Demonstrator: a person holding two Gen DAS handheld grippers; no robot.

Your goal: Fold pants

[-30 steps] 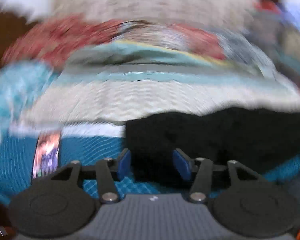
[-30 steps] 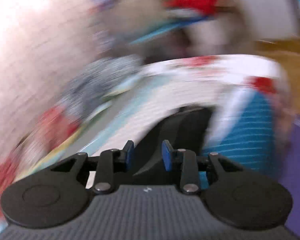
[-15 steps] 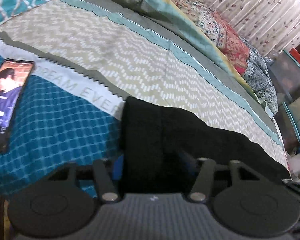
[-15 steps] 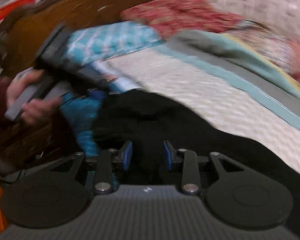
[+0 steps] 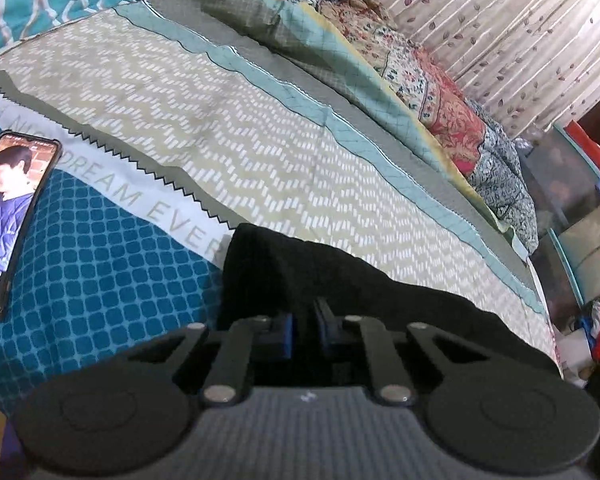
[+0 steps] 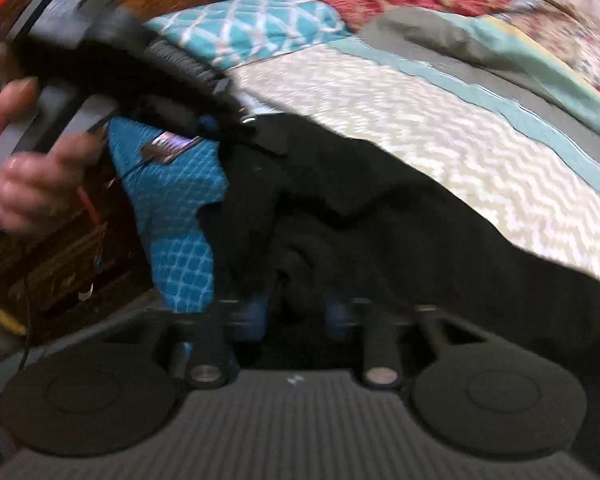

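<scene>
Fingers of left gripper (image 5: 304, 330) pinched on near edge of black pants (image 5: 340, 280) lying across bed (image 5: 260, 152), right gripper (image 6: 296, 312) fingers apart over bunched cloth, presumably to lift a fold.

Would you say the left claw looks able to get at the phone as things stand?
Probably not yet: the left claw is shut on the pants. The phone lies in the open on the bedspread, nothing between them.

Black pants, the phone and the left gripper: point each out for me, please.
black pants (image 5: 380, 292), left wrist view, on the flat upper layer of fabric.
phone (image 5: 8, 208), left wrist view, on its lit screen.
left gripper (image 5: 304, 330), left wrist view, midway between its blue fingertips.
</scene>
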